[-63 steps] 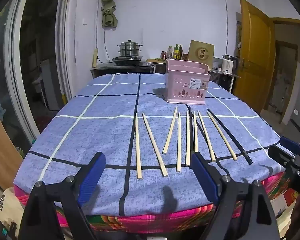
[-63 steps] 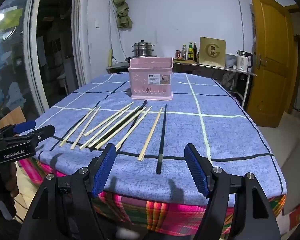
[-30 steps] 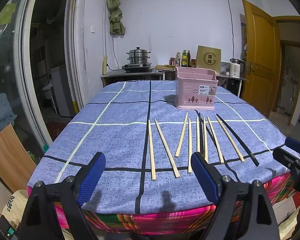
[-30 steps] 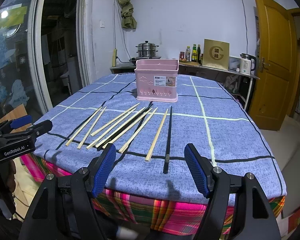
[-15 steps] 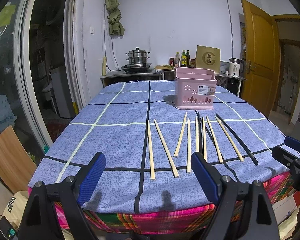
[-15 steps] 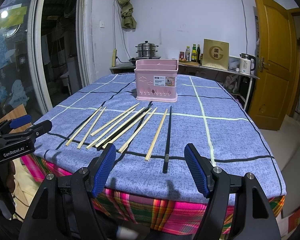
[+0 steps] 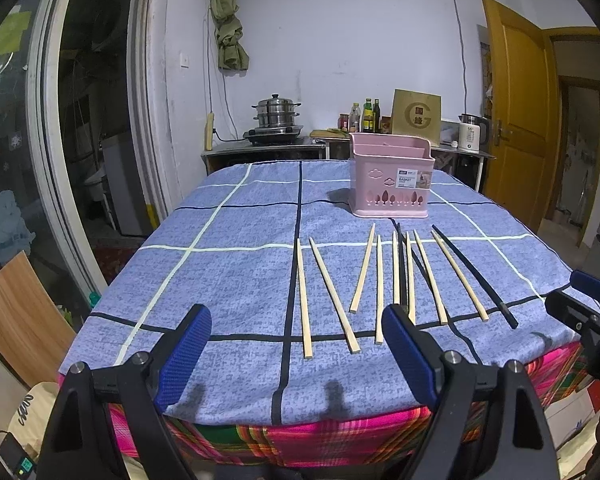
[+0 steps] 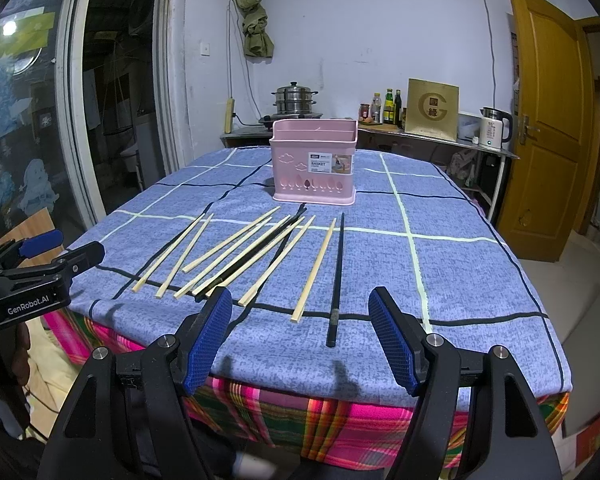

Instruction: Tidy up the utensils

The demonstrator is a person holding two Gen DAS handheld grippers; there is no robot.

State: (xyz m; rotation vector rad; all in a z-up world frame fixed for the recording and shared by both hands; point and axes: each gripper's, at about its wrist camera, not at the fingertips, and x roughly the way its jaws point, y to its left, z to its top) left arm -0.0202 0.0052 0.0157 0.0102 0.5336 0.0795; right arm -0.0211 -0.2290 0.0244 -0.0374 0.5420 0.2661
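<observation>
Several pale wooden chopsticks [image 7: 304, 296] [image 8: 314, 270] and black chopsticks [image 7: 472, 274] [image 8: 336, 276] lie in a row on the blue checked tablecloth. A pink utensil basket [image 7: 390, 192] [image 8: 314, 172] stands behind them. My left gripper [image 7: 296, 354] is open and empty, held before the table's near edge. My right gripper [image 8: 300, 338] is open and empty, held over the near edge, short of the black chopstick's near end. Each gripper shows at the side of the other's view, the right one in the left wrist view [image 7: 588, 304], the left one in the right wrist view [image 8: 40, 260].
The table [image 7: 220, 264] has a plaid skirt under the blue cloth. Behind it is a counter with a steamer pot [image 7: 276, 114], bottles [image 7: 366, 114], a gold box and a kettle [image 7: 472, 132]. A yellow door [image 8: 548, 120] is at the right, a glass door at the left.
Both grippers have stayed open and nearly still since half a second ago. Over two seconds, both views drew back and levelled a little. The chopsticks have not moved.
</observation>
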